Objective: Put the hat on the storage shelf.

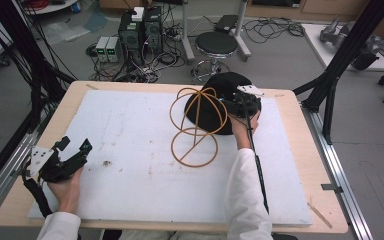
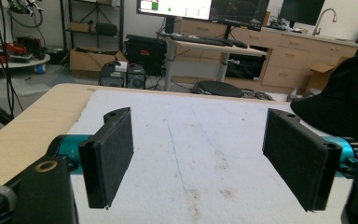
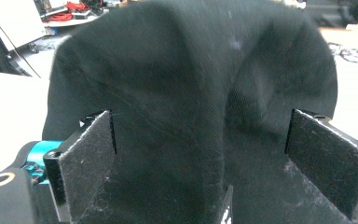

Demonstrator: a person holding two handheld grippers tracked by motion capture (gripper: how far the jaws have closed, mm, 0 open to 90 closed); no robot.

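Note:
A black fabric hat (image 1: 207, 117) lies at the far middle of the white mat (image 1: 130, 175). Beside it, tilted toward the hat, stands a tan wire hat stand (image 1: 195, 131) with a ring base and looped dome. My right gripper (image 1: 235, 101) sits over the hat's right side. In the right gripper view the gripper (image 3: 200, 154) is open, its pads (image 3: 91, 154) on either side of the hat's crown (image 3: 191, 84). My left gripper (image 1: 76, 145) rests low at the mat's left edge, open and holding nothing. In the left gripper view the gripper (image 2: 198, 149) faces bare mat, with the hat (image 2: 345, 98) at the right.
The mat covers a wooden table (image 1: 300, 150). A black cable (image 1: 257, 165) trails from the right gripper along the sleeve. Beyond the table stand a round stool (image 1: 216, 45), computer towers (image 1: 140, 30) and floor cables. Black frame posts (image 1: 340, 55) rise at the right.

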